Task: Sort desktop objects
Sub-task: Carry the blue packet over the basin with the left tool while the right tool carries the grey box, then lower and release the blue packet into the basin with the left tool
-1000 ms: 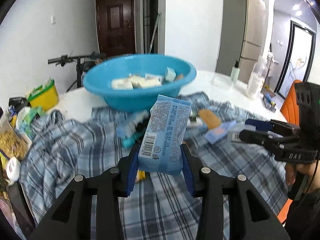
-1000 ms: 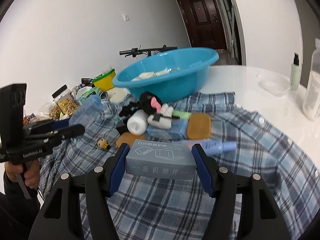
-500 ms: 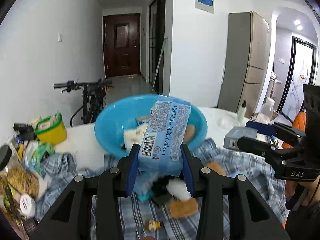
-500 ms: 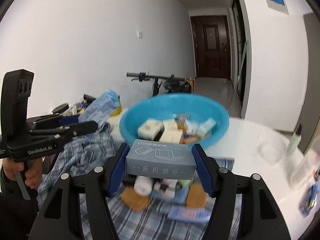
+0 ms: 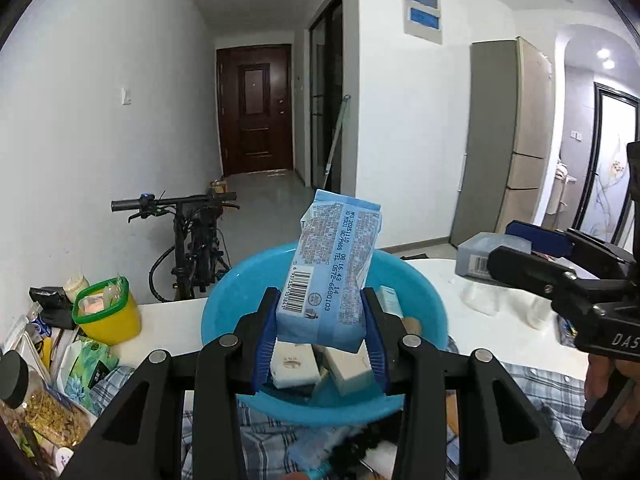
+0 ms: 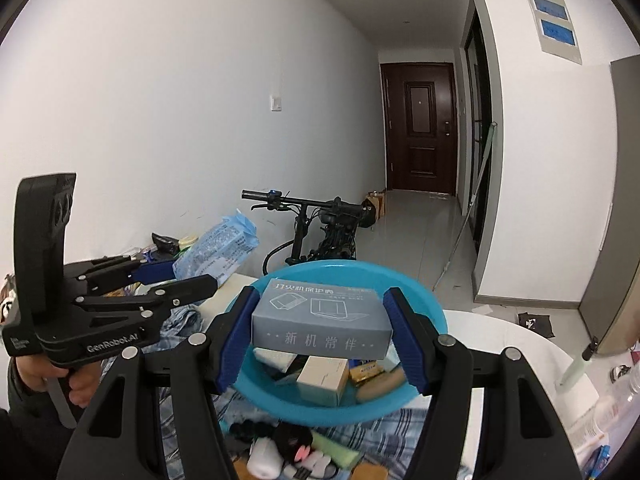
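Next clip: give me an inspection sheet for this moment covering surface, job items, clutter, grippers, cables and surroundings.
Surface: white round table, partly under a blue plaid cloth.
Job items: round blue plastic basin holding small boxes and soap-like bars; light blue tissue pack; grey printed cardboard box.
Clutter: yellow tub with green rim, snack jar, small toiletries on the cloth.
Grippers: left gripper shut on the tissue pack; right gripper shut on the box; both above the basin.
Cables: nothing seen.
Surroundings: black bicycle, dark wooden door, hallway.
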